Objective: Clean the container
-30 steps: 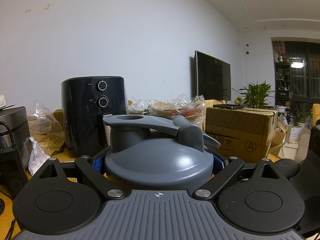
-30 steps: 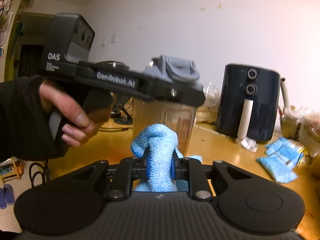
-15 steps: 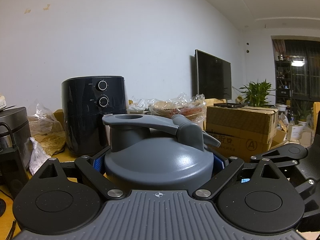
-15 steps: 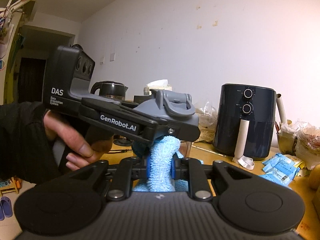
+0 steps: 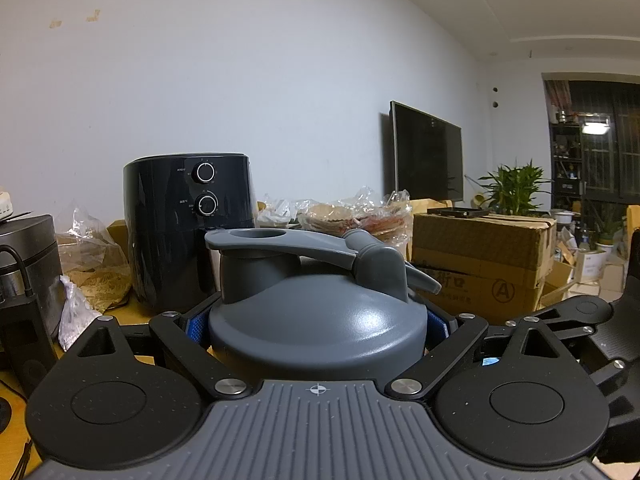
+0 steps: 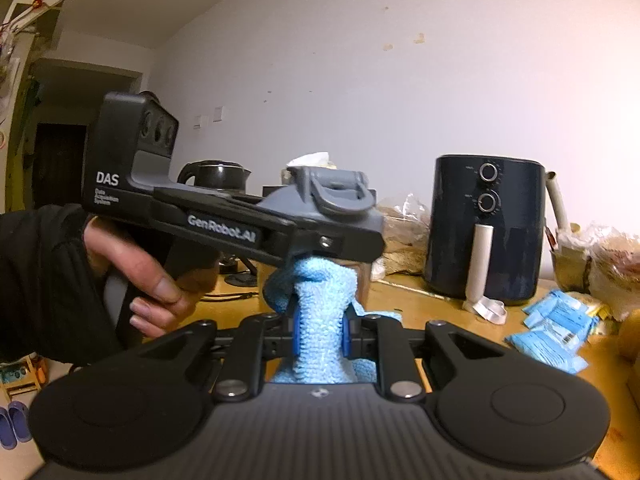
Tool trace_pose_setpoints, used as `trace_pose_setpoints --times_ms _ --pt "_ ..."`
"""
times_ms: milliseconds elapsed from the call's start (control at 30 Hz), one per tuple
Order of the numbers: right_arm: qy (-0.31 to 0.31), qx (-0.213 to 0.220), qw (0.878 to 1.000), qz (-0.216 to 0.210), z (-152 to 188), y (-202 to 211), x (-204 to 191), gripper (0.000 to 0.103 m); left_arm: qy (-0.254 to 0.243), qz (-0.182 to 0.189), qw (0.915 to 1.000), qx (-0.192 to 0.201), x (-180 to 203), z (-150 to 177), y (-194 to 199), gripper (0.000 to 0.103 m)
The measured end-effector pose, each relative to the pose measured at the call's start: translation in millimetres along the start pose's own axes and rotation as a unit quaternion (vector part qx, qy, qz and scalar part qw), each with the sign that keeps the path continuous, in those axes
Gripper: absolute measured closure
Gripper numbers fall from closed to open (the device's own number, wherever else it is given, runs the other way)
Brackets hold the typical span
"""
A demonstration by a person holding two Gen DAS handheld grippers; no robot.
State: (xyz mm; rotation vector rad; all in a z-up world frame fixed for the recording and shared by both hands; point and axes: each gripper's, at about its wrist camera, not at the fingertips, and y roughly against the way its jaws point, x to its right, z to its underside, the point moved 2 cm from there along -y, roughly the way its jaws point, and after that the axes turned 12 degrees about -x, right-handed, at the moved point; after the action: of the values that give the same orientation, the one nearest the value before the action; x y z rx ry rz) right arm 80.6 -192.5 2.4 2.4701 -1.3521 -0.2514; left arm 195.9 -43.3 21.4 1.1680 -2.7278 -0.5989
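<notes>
Left gripper [image 5: 318, 320]: your jaws pinch the grey lid [image 5: 316, 320] of the container, one blue pad on each side of the lid rim; you hold it level in front of the camera.
Container: one. In the right view only its lid top [image 6: 332, 196] shows clearly; the body below sits behind your left gripper [image 6: 332, 240] and the cloth, so I cannot tell how much of it is clear of the desk.
Lid details: one spout cap, one carry loop, both grey.
Right gripper [image 6: 318, 334]: your jaws are pressed onto one light blue cloth [image 6: 320, 304], bunched upright between the pads, its top just under the left gripper's fingers.
Your left hand [image 6: 148, 280]: wrapped around the left gripper's handle, dark sleeve at the left edge.
Desk [image 6: 420, 300]: wooden, cluttered along the far edge by the wall.
Air fryer [image 6: 486, 228]: one, black, two dials, far edge of the desk.
Kettle [image 6: 212, 174]: one, dark, behind the left gripper.
Blue packets [image 6: 556, 328]: a loose heap at the right edge; count unclear.
Cardboard box [image 5: 480, 260]: one, right of the lid.
TV [image 5: 426, 152]: one, on the wall.
Plant [image 5: 514, 188]: one, behind the box.
</notes>
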Motion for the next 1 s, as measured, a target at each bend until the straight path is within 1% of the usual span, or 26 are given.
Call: trace_pose_setpoints --times_ms 233,400,667,767,833,1000 --pt "-0.016 -0.004 1.000 0.014 6 17 11 0.089 0.000 0.000 1.0000 0.000 0 -2 0 0.007" --pt "-0.020 -0.017 0.999 0.022 10 26 14 0.089 0.001 0.000 1.0000 0.001 0 -1 0 0.007" --pt "-0.029 -0.024 0.999 0.031 15 36 16 0.088 0.001 -0.001 1.0000 0.004 -1 0 1 0.007" --pt "-0.032 -0.025 0.999 0.031 17 39 16 0.088 0.010 0.005 0.9999 -0.009 -2 1 -3 0.007" --pt "-0.034 -0.026 0.999 0.031 19 41 16 0.086 0.014 0.007 0.9997 -0.018 -4 3 -5 0.007" --pt "-0.043 -0.026 0.998 0.028 22 44 18 0.086 0.009 -0.017 0.9997 -0.014 1 7 -7 0.006"
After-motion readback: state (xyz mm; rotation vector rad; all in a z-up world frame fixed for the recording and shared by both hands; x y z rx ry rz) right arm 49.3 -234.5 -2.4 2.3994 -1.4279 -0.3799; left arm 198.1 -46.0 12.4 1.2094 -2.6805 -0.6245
